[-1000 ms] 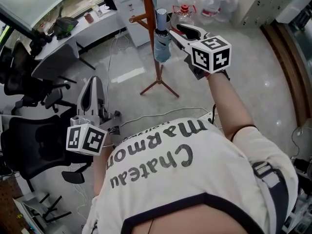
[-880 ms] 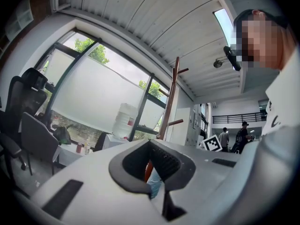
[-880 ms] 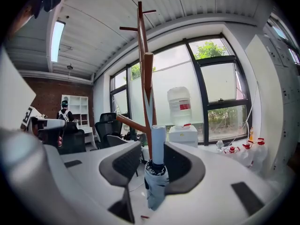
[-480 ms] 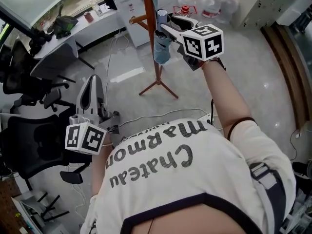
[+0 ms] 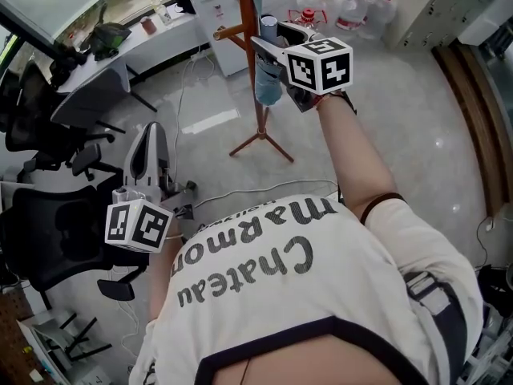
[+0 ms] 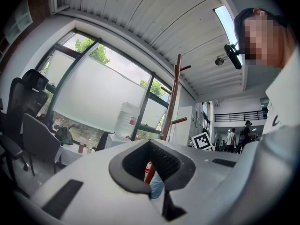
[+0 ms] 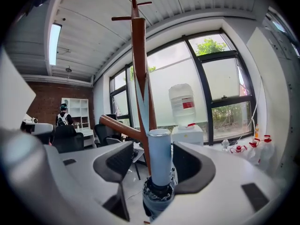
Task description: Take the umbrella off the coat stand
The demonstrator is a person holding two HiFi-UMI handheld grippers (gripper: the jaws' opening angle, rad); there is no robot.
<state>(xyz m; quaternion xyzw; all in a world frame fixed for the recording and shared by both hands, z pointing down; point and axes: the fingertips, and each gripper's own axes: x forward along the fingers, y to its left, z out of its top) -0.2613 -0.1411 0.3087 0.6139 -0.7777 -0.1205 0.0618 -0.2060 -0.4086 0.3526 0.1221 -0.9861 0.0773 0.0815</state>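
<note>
Coat stand [image 5: 244,70] stands on the floor ahead of you. The folded umbrella [image 5: 268,83] hangs on it by a pale strap, right against the pole, handle up, just beside a side peg. Your right claw [image 5: 272,42] is open: its jaws have just been spreading and sit one on each side of the umbrella's handle [image 7: 160,158], the left pad clear of it. Your left claw [image 5: 151,139] is low at your side, jaws together, nothing in them.
</note>
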